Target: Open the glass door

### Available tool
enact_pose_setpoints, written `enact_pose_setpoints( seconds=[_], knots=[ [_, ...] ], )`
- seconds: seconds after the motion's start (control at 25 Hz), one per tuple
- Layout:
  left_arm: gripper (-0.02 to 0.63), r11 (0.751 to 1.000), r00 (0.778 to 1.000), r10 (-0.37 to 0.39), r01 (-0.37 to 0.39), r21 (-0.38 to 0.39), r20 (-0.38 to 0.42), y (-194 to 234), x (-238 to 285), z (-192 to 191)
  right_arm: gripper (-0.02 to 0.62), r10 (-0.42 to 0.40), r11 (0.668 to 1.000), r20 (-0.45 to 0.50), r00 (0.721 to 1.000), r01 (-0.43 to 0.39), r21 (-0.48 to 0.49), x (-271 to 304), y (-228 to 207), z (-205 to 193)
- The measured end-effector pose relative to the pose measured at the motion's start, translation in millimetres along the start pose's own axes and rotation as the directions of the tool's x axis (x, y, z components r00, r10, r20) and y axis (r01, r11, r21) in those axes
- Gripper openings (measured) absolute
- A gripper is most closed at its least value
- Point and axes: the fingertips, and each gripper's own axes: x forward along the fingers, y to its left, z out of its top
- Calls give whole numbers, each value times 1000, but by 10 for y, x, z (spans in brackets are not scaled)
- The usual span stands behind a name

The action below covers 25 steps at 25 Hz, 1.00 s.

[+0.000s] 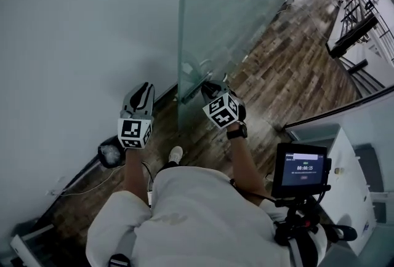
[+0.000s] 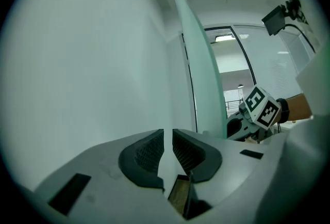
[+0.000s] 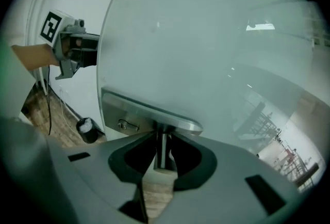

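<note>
The glass door (image 1: pixel 246 13) stands in front of the person with its free vertical edge toward them. A white wall (image 1: pixel 74 26) lies to the door's left and wooden floor (image 1: pixel 283 75) shows through the pane. The metal handle (image 3: pixel 149 112) sits on the door close to that free edge, about halfway down the part in view.

The right gripper (image 3: pixel 162 153) is at the handle. Its jaws have taken in the short round stem that joins the lever to the door, and the pads appear to touch the stem on both sides, so it reads as clamped on the handle. The left gripper (image 2: pixel 168 140) is just left of the door's edge, facing the wall. Its jaws are nearly together with only a thin slit between them, and nothing is in that slit.

The door is probably heavy, rigid and slow to start swinging, and its smooth face offers no grip. The steel handle is the only sound place to hold, and it is slick too. A hold near the stem should stop the jaws sliding along the lever. A steady pull or push suits glass better than a jerk.
</note>
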Motion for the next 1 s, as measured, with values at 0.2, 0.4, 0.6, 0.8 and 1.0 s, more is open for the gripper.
enact_pose_setpoints(
  seconds=[0.2,0.4,0.6,0.8,1.0],
  knots=[
    [54,997,995,79,-77,31,-53,172,-132,-136,92,-50,993,52,997,44,109,206,19,278],
    [43,995,994,97,-96,10,-52,388,-187,-141,92,-128,990,57,990,124,70,541,-7,590],
    [41,998,998,63,-63,12,-29,649,-78,-271,92,-134,988,55,989,129,85,1077,-26,794],
    [42,999,999,14,-12,41,-43,679,-116,-149,92,-157,982,70,985,148,117,1224,-105,1067],
    [42,998,999,-16,18,55,-43,734,-133,-45,92,-183,978,41,982,177,114,1386,-222,1259]
  ],
)
